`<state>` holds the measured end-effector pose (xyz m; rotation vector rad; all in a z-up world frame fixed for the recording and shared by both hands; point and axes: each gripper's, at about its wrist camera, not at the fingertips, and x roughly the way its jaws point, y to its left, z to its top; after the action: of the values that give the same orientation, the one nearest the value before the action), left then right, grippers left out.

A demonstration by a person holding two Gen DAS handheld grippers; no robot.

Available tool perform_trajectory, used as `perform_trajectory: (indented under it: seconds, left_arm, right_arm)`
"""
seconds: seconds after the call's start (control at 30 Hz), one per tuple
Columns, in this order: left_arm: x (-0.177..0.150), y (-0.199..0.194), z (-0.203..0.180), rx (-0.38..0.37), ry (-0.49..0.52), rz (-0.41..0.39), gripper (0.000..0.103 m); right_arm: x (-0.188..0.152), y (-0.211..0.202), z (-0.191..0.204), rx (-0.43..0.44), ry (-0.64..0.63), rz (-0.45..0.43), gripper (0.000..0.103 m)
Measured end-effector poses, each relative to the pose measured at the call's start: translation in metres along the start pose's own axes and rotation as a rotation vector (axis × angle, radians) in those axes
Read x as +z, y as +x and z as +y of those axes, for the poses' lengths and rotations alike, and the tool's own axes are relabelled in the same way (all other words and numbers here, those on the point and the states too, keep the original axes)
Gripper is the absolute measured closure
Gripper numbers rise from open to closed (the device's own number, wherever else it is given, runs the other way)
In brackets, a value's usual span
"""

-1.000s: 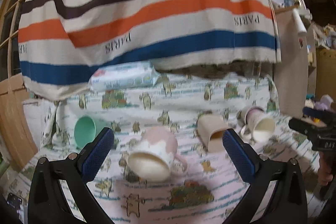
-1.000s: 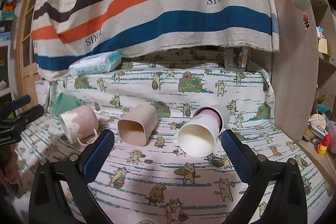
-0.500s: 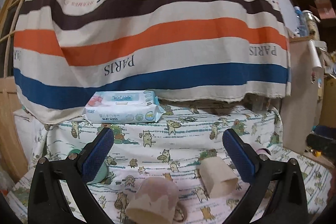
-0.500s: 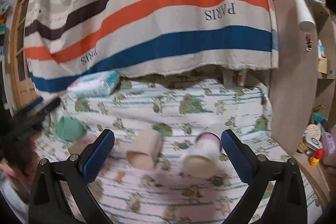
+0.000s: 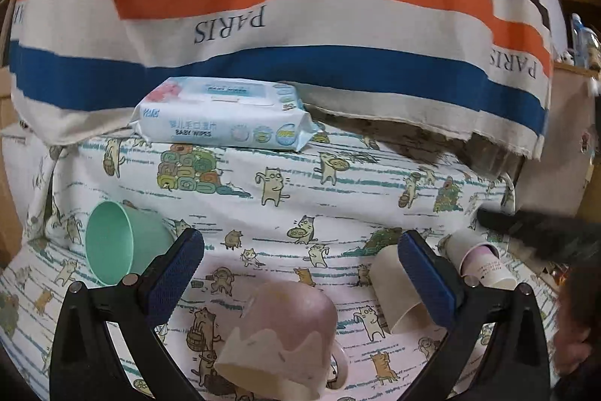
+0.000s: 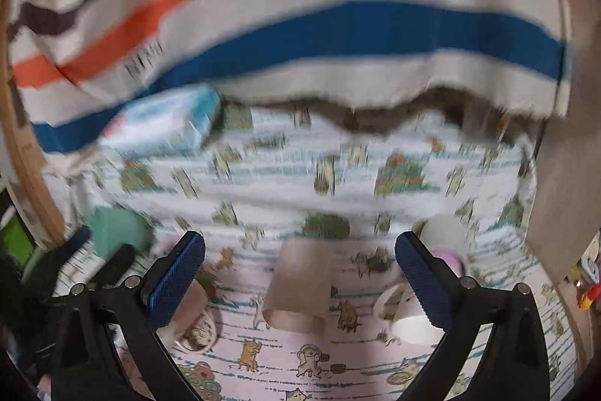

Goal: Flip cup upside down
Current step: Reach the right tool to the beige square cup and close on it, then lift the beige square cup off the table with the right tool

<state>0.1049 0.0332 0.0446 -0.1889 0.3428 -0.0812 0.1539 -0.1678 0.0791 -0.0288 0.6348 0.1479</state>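
Note:
Several cups lie on their sides on the cat-print cloth. In the left wrist view a pink mug with a white rim [image 5: 285, 333] lies between my left gripper's [image 5: 300, 277] open jaws, close below them. A green cup [image 5: 116, 247] lies left, a beige cup [image 5: 394, 292] right, a white and pink mug [image 5: 484, 262] farther right. In the blurred right wrist view my right gripper [image 6: 300, 273] is open and empty. The beige cup [image 6: 300, 284] lies between its jaws, the white and pink mug [image 6: 424, 288] behind its right finger, the pink mug [image 6: 191, 318] behind its left, the green cup [image 6: 116, 232] far left.
A pack of baby wipes [image 5: 225, 115] lies at the back of the cloth [image 5: 338, 175], under a hanging striped towel [image 5: 300, 6]. A beige cabinet side [image 6: 563, 156] stands at the right. The other gripper's dark body [image 5: 541, 232] shows at the right edge.
Both grippers have moved forward and lower toward the cups. The pink mug sits larger between my left jaws. The right wrist view is now blurred by motion. Both grippers stayed open.

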Motion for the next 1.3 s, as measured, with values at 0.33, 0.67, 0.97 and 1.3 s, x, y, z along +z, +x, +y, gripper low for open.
perform_trajectory:
  seconds: [0.33, 0.67, 0.97, 1.3]
  left_arm:
    - [-0.008, 0.014, 0.02, 0.087, -0.085, 0.034, 0.0]
    - [-0.011, 0.021, 0.036, 0.127, -0.141, 0.056, 0.0]
    - [-0.013, 0.025, 0.036, 0.133, -0.139, 0.069, 0.0]
    - [-0.008, 0.019, 0.038, 0.147, -0.154, 0.068, 0.0]
  right_arm:
    - [0.012, 0.096, 0.009, -0.062, -0.027, 0.287, 0.004]
    - [-0.002, 0.152, 0.009, -0.159, -0.015, 0.466, 0.007]
    - [-0.022, 0.174, 0.007, -0.171, 0.002, 0.532, 0.029]
    - [-0.029, 0.141, 0.005, -0.116, -0.002, 0.46, 0.033]
